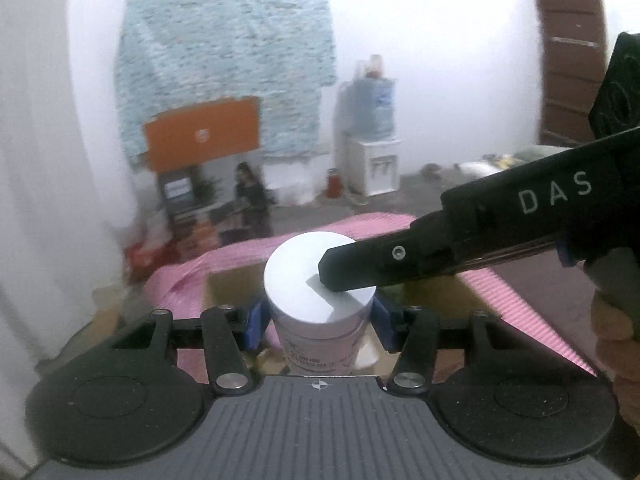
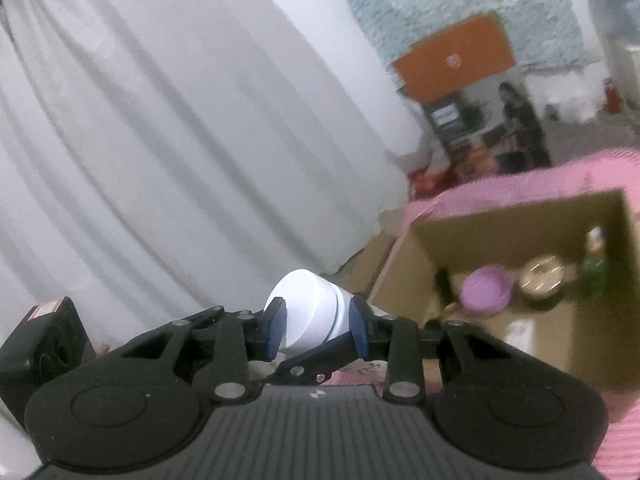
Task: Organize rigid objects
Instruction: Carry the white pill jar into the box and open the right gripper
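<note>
Gripping the white-lidded jar (image 1: 320, 304) above the cardboard box (image 2: 520, 216), my left tool (image 1: 318, 316) pinches its body while my right tool (image 2: 316, 320) pinches its lid.

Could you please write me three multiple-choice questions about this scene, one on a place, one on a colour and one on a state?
1. Where is the purple bowl?
A. inside the cardboard box
B. on the jar's lid
C. on the floor by the curtain

2. What colour is the lid of the jar?
A. orange
B. white
C. green

3. How do the grippers stand on the jar?
A. both open, apart from it
B. only the left holds it
C. left gripper shut on its body, right gripper shut on its lid

Answers:
1 A, it lies on the box floor beside other small things.
2 B, the flat round top shows white in both views.
3 C, blue pads press either side of the jar in both wrist views.
</note>
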`<state>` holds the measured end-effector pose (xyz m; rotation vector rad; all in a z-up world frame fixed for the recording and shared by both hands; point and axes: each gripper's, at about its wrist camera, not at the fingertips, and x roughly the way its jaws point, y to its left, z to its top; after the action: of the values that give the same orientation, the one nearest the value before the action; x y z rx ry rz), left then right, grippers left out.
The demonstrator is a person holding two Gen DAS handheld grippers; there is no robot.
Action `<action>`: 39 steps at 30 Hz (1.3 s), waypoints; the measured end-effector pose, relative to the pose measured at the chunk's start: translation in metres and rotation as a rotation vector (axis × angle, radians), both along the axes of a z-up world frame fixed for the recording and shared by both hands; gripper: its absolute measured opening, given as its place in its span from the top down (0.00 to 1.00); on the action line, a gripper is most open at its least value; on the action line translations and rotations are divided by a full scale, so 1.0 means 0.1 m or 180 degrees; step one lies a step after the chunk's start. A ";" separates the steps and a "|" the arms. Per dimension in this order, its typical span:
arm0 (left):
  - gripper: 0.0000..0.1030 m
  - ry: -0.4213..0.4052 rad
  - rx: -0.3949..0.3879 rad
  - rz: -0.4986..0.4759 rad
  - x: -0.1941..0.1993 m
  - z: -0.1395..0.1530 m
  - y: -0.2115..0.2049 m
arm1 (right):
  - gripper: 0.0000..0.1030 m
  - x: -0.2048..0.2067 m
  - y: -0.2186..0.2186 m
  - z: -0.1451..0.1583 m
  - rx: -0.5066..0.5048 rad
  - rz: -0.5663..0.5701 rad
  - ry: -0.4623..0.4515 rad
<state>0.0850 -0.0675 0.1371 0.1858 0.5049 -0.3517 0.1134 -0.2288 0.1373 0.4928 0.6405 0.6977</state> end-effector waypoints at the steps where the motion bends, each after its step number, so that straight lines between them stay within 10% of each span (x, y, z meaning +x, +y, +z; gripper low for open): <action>1: 0.49 0.0026 -0.0017 -0.0040 0.07 -0.02 -0.06 | 0.64 0.05 -0.09 0.01 -0.0016 -0.0065 0.0010; 21: 0.49 0.1140 0.0051 -0.0343 1.10 -0.95 -0.79 | 0.63 0.92 -1.02 -1.03 0.0000 -0.0479 0.1024; 33: 0.47 0.1327 0.0004 -0.0423 1.19 -1.11 -0.92 | 0.61 0.99 -0.97 -1.10 -0.0373 -0.0531 0.0951; 39: 0.30 0.1153 0.0031 -0.0465 1.10 -1.03 -0.94 | 0.58 0.95 -0.93 -1.00 -0.0495 -0.0588 0.0781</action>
<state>0.1952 -0.1611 0.0342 0.1693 0.8530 -0.5298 0.2086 -0.3217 0.0373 0.4900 0.8607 0.4117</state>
